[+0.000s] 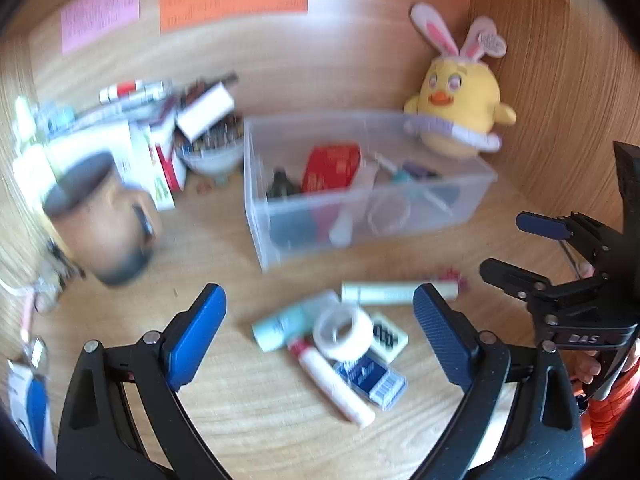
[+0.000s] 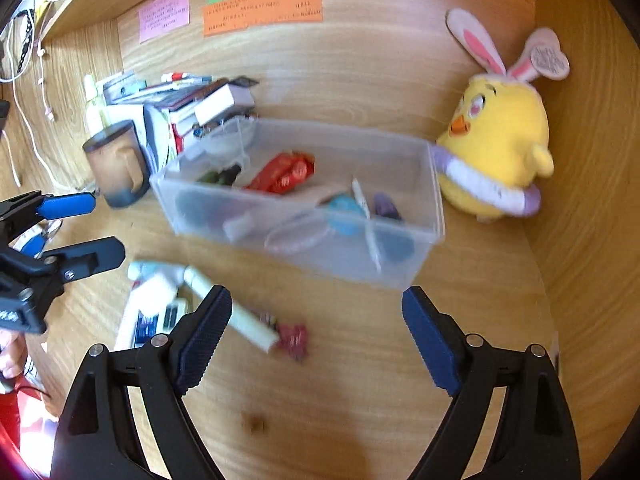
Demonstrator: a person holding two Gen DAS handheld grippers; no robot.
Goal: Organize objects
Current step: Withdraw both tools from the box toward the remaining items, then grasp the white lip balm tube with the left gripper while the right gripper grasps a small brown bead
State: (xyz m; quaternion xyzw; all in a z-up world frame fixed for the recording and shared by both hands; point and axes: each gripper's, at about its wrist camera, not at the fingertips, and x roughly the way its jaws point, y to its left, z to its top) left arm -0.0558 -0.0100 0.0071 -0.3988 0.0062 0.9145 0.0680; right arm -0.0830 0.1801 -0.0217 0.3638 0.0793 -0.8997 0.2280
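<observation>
Left wrist view. Left claw [image 1: 320,328] spread wide, nothing between its pads. Just ahead of it, inside the span of the jaws, a loose heap lies on the counter [image 1: 240,392]: tape roll [image 1: 343,332], teal tube [image 1: 282,326], white tube with red cap [image 1: 332,384], blue packet [image 1: 372,380], a small white block with dark print. A long white stick [image 1: 396,293] lies just beyond the heap. Clear bin [image 1: 360,224] sits further ahead, already part filled. Likely step: pick one piece from the heap. Judgement: take the tape roll first since it rides on top; close on its outer wall, not on the tubes below. Right claw [image 1: 500,246] is close off to the right, so room there is tight. Mug [image 1: 100,216] stands ahead-left, clutter behind it.

Right wrist view. Right claw [image 2: 316,334] also wide open and empty. The stick's end and a red wrapper [image 2: 294,340] lie between its fingers, nearer the left one. Bin's near corner is just ahead; yellow plush [image 2: 500,148] ahead-right against the wall. Bare counter below and to the right gives the open swing room. Lift well clear of the bin rim before carrying over.
</observation>
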